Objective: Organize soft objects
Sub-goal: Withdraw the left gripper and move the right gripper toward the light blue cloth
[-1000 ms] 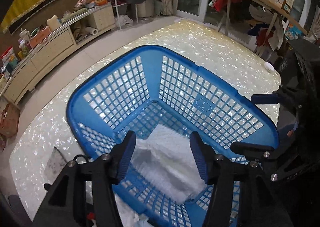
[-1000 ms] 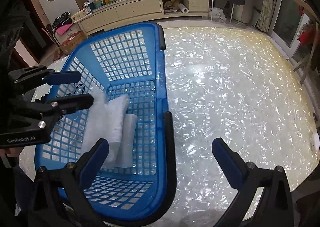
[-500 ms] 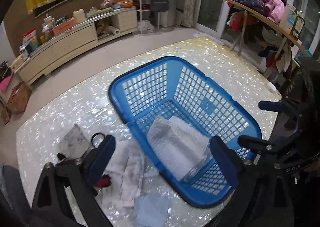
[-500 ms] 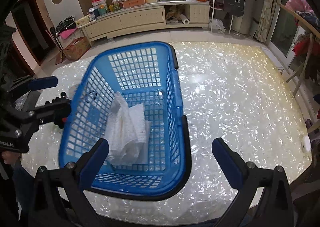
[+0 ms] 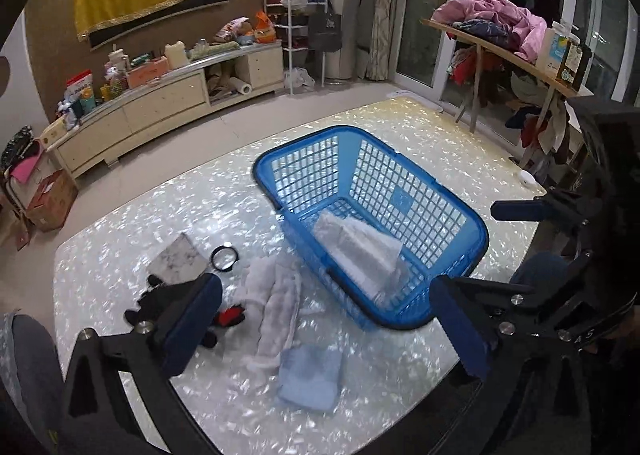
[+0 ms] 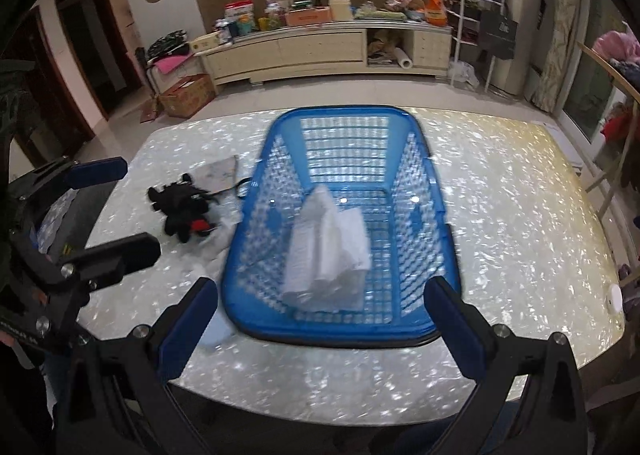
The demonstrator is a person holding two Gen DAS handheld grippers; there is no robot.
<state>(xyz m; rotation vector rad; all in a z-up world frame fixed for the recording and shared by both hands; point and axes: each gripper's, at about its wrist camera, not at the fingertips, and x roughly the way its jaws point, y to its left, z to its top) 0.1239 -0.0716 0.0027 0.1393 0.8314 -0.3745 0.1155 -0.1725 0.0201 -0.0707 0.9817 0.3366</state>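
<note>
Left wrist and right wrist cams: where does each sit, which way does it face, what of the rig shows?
Left wrist: on the left tongs, angled down at the table; sees loose cloths and the blue basket; own open fingers at bottom, right tongs at right edge.
Right wrist: on the right tongs, angled down at the blue basket; own open fingers at bottom, left tongs at left edge.
Shared: basket holding the white towel, the black plush toy, the table.
</note>
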